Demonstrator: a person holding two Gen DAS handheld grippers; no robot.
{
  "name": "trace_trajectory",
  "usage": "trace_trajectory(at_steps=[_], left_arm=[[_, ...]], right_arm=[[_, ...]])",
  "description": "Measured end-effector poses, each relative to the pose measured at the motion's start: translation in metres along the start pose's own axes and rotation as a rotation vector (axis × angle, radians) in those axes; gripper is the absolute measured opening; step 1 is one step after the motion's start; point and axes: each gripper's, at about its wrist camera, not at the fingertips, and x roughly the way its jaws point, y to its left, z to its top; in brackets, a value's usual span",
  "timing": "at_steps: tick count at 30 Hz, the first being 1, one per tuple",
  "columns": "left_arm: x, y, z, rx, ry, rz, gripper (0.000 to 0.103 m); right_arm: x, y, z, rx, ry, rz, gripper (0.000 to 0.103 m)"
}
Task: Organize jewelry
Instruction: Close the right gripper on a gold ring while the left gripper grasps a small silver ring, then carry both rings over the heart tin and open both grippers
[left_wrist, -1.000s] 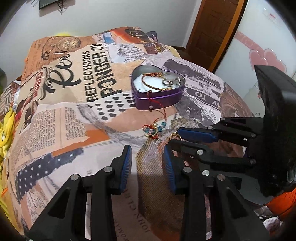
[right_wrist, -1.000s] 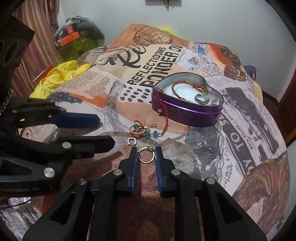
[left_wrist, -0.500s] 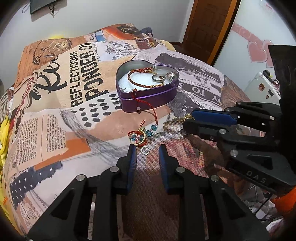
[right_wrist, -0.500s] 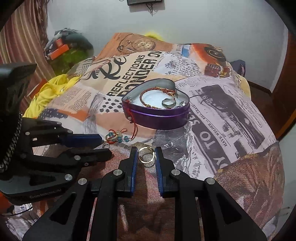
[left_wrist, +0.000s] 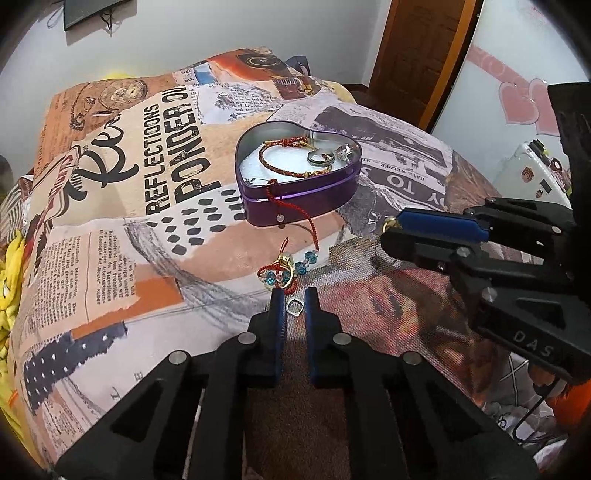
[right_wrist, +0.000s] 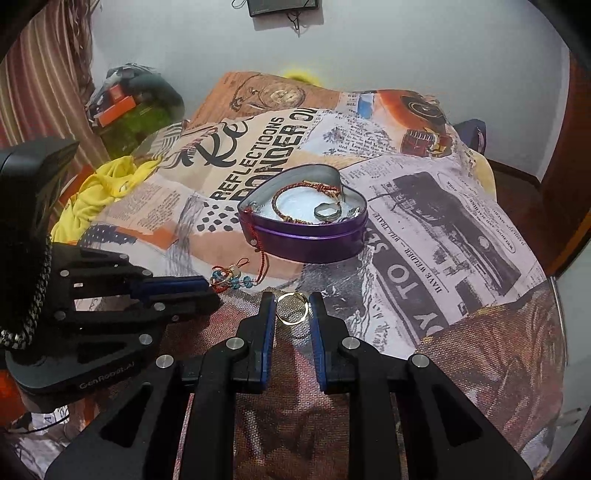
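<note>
Two hand-held grippers work over a bed (left_wrist: 122, 206) spread with a newspaper-print cover, each set on one small piece. Left hand-held gripper (left_wrist: 294, 295): jaws closing, nearly together, around a small silver squarish ring (left_wrist: 294, 307) that lies on the cover between the fingertips; whether the pads already press on it cannot be told, though the narrow gap suits so slight a piece. Right hand-held gripper (right_wrist: 292, 301): jaws drawn in on a thin gold ring (right_wrist: 291, 308), which stands on edge between the blue pads, apparently clear of the cover, the rim held from both sides so it cannot roll away. Heart-shaped purple tin (left_wrist: 314, 201): open, upright, near the middle of the bed beyond both grippers, evidently the collecting place. It already holds a braided red-and-gold bracelet (left_wrist: 284, 162) curled on the white lining and a broad silver ring (left_wrist: 320, 157), with a small silvery item beside that, too small to name. A red cord (left_wrist: 295, 210) trails over the tin's near wall down to a cluster of blue beads and a gold charm (left_wrist: 282, 271) on the cover, just beyond the left fingertips; it hangs half in, half out, so it is judged not yet stowed. Remaining work, by judgement: carry both rings to the tin, then gather in the beaded end.
</note>
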Motion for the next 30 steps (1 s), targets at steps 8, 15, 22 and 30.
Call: trace_trajectory(at_steps=[8, 15, 22, 30], left_arm=[[-0.026, 0.004, 0.005, -0.011, -0.061, 0.000, 0.009], [-0.048, 0.004, 0.020, -0.008, -0.133, 0.003, 0.009], [-0.063, 0.005, 0.037, -0.001, -0.195, 0.001, 0.009], [-0.067, 0.007, 0.056, 0.015, -0.236, -0.006, 0.009]], right_arm=[[-0.008, 0.000, 0.007, -0.003, -0.023, -0.012, 0.016], [-0.018, -0.002, 0.019, -0.002, -0.062, -0.026, 0.016], [-0.026, -0.004, 0.031, -0.003, -0.104, -0.033, 0.016], [-0.026, -0.007, 0.046, 0.000, -0.139, -0.034, 0.016]])
